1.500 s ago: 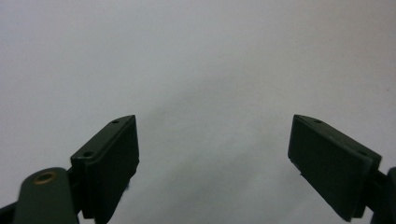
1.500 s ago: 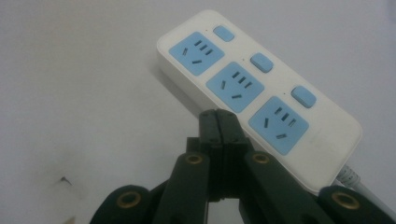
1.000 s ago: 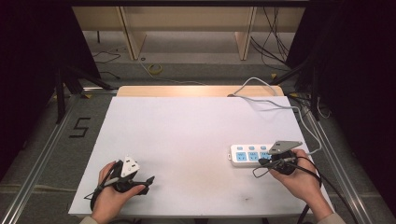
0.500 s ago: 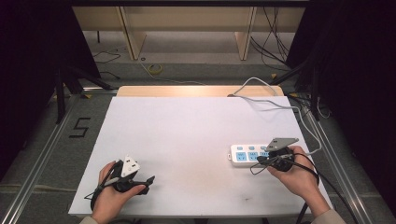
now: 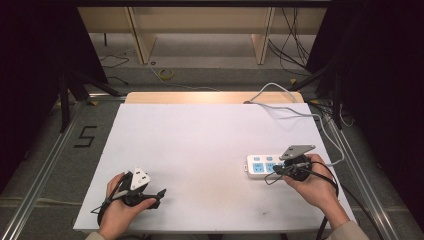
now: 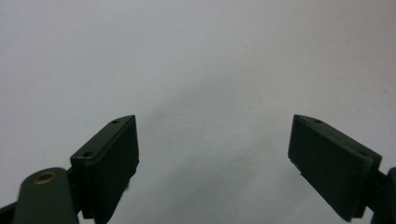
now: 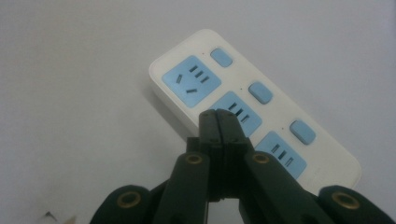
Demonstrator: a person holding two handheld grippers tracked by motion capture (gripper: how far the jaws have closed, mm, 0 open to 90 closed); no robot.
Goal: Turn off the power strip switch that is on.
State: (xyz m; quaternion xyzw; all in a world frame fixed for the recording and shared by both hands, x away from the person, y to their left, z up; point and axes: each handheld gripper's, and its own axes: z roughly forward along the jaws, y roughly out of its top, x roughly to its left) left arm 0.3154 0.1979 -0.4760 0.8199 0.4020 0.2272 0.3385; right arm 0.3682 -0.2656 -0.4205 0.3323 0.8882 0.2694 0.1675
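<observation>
At roughly four o'clock on the desk [image 5: 210, 130] lies the white power strip [image 5: 260, 165], flat, with its blue sockets and blue switches [image 7: 260, 92] facing up and its grey cord [image 5: 280, 107] running off toward one o'clock. This orientation leaves every switch reachable from above. The right claw [image 5: 278, 170] is poised at the strip's three o'clock end; in the right gripper view its jaws are pressed fully together with nothing between them, tips [image 7: 219, 116] over the middle socket. Closed jaws form a single narrow point, which, by judgement, suits pressing one switch without catching its neighbours. The middle switch sits just beyond the tips; whether the tips touch the strip cannot be told. At seven o'clock, well apart from the strip, the left claw [image 5: 159, 192] rests low over bare desk, jaws spread wide and empty, evidently parked out of the working area.
</observation>
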